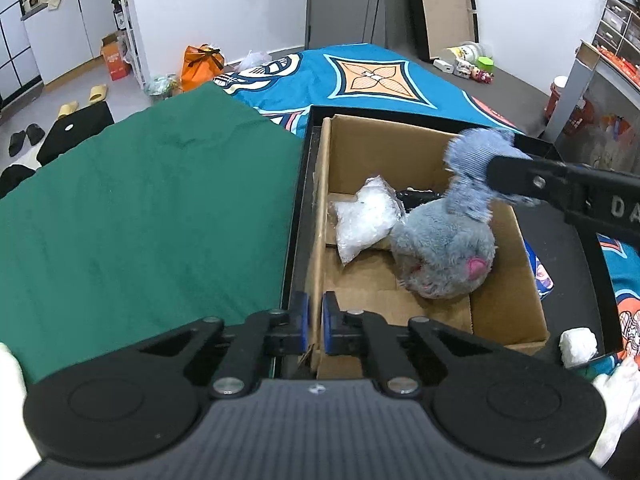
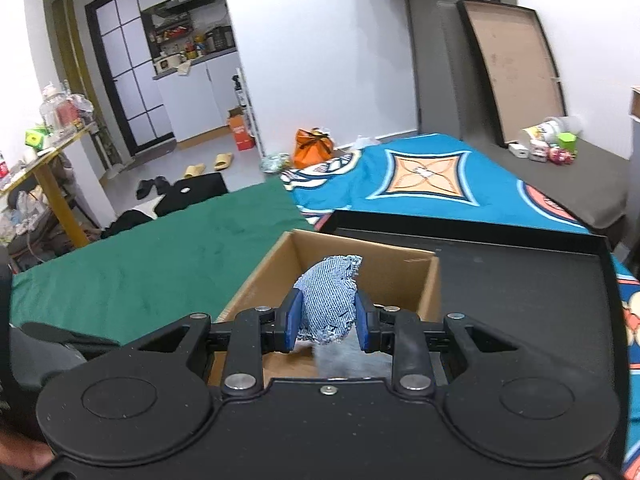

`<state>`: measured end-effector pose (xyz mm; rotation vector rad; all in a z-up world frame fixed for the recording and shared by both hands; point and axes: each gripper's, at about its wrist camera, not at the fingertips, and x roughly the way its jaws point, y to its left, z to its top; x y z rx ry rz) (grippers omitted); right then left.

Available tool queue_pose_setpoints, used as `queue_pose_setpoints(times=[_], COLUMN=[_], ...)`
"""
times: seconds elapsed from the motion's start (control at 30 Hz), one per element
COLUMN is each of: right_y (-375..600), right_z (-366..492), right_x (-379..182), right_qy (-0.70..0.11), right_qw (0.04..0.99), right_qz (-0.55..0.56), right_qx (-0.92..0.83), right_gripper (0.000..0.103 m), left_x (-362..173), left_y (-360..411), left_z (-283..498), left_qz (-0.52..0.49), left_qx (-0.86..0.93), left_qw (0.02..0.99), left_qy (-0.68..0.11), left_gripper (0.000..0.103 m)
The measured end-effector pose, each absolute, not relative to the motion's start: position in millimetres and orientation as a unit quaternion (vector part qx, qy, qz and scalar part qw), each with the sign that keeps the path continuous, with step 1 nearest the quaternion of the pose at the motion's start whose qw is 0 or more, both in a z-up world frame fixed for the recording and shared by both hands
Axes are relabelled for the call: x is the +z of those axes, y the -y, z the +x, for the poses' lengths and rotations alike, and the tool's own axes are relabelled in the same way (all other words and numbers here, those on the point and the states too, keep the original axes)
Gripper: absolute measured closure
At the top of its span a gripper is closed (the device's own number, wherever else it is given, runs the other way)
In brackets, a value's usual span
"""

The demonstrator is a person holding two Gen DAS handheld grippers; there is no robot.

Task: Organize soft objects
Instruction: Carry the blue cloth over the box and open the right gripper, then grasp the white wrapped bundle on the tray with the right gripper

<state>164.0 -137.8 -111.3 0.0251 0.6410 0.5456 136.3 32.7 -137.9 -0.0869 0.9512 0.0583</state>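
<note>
A grey plush toy (image 1: 444, 252) with a pink patch is inside the open cardboard box (image 1: 400, 148), low down. My right gripper (image 1: 496, 178) comes in from the right and is shut on the toy's blue ribbed fabric part (image 1: 472, 152). In the right wrist view that blue fabric (image 2: 330, 296) is pinched between the gripper's (image 2: 327, 312) blue pads, above the box (image 2: 400, 276). My left gripper (image 1: 315, 314) is shut on the box's near left wall, one pad on each side. A clear plastic bag (image 1: 364, 220) lies in the box beside the toy.
The box stands in a shallow black tray (image 1: 296, 200) on a bed. A green cloth (image 1: 140, 208) covers the left, a blue patterned blanket (image 1: 360, 76) the far side. A white wad (image 1: 578, 344) lies at the tray's near right corner. Clutter lies on the floor beyond.
</note>
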Motion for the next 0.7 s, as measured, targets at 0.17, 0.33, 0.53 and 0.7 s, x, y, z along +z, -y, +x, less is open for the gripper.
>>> queue_pose_setpoints(times=[0.17,0.33,0.53,0.7], right_y=[130.2,146.6,169.2,184.1], right_z=[161.1,162.6,152.7,141.6], right_x=[-105.8,-107.8,-117.0,-127.2], right_qy=[-0.298,-0.307,-0.322,-0.337], right_qw=[0.912,0.915,0.916,0.916], right_qz=[0.02,0.032,0.035,0.035], right_qx=[0.281,0.26,0.238,0.217], right_gripper=[0.043,0.043,0.043,0.043], left_x=[-137.1,-137.2,-132.7,-129.6], left_y=[-32.9,-34.7,-32.0,-25.1], left_z=[135.0,135.7,136.6,137.0], left_qz=[-0.042,-0.044,-0.04,-0.028], left_qx=[0.023,0.031,0.036,0.036], left_qw=[0.889,0.887,0.886,0.886], left_qy=[-0.456,-0.459,-0.461,-0.461], left_gripper=[0.097,0.097,0.096,0.093])
